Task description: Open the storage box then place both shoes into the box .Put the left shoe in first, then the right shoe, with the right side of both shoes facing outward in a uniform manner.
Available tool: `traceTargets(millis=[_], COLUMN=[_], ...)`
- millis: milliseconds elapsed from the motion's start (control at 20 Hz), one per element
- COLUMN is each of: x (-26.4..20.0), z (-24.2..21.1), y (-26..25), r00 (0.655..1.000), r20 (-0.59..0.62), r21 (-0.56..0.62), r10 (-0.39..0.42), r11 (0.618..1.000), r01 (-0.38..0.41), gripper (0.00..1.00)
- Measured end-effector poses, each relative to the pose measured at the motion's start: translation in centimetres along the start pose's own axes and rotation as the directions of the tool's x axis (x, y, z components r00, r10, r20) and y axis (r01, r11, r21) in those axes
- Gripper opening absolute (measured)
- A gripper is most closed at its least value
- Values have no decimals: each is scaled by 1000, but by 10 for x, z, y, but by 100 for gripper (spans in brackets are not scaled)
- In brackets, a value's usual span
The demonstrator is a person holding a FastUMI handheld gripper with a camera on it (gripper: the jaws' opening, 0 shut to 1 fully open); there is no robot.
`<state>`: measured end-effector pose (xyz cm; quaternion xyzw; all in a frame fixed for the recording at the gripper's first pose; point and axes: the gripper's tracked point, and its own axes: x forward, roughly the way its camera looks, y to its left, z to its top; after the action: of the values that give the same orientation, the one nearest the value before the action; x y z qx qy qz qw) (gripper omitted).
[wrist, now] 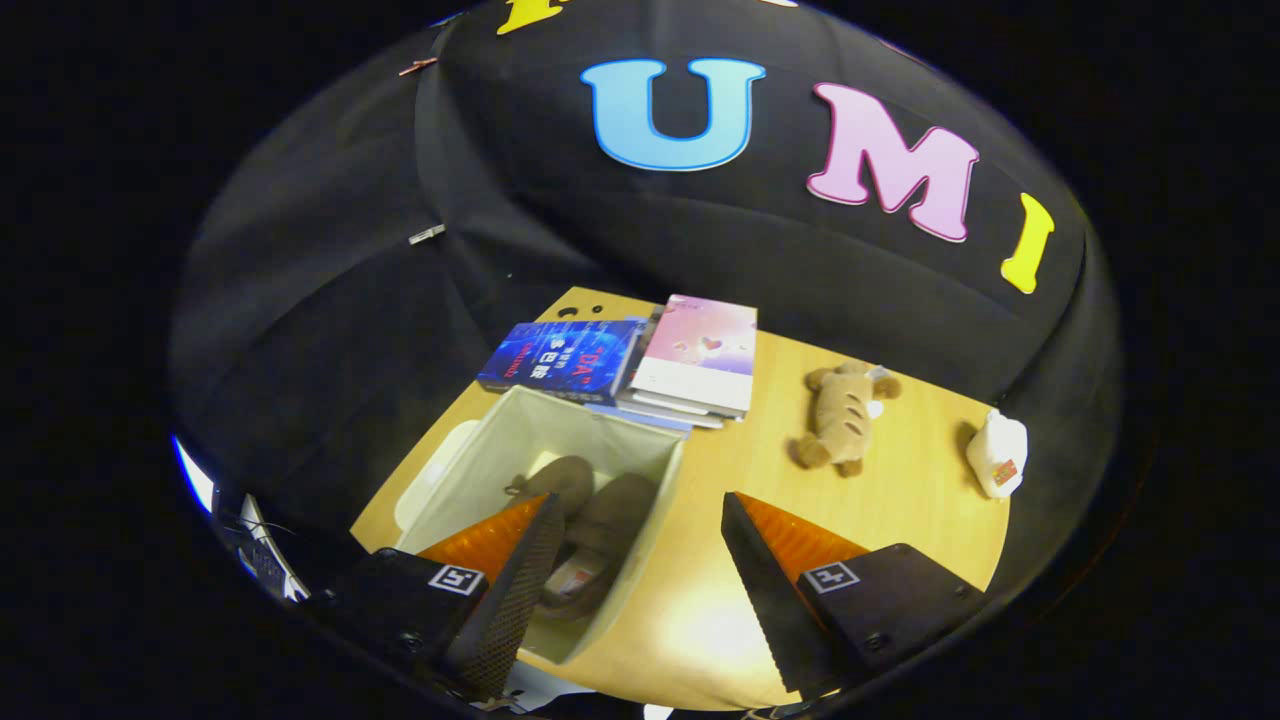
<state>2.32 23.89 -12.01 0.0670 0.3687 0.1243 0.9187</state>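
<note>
Shoes [590, 520], both brown, already lie side by side inside the open white storage box [668, 490], which stands near the tabletop's [900, 480] left edge, its lid [432, 480] lying just beside it at that edge. The gripper [640, 590] hangs over the box's right wall with its fingers spread wide and nothing between them; one finger covers part of the nearer shoe. From where I stand the placing looks done, or all but done, though I cannot tell which way the shoes face. If anything is left, it calls for checking their sides and lifting clear without catching the soft wall. A stack of books [690, 365] sits at the far edge behind the box, a plush toy [840, 415] and a small white bottle [997, 455] well off toward the right edge.
</note>
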Motion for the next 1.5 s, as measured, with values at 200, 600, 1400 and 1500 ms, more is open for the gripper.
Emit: traceTargets(millis=[200,600,1400,1500], x=[-13,-62,-156,-160], z=[8,33,0,-5], y=[-72,-181,-228,-224], r00=[993,947,868,865], r20=[82,277,483,495], r21=[27,80,0,-37], r10=[-81,-160,-112,-83], r11=[997,987,992,993], r01=[79,143,129,116], gripper=[99,99,98,98])
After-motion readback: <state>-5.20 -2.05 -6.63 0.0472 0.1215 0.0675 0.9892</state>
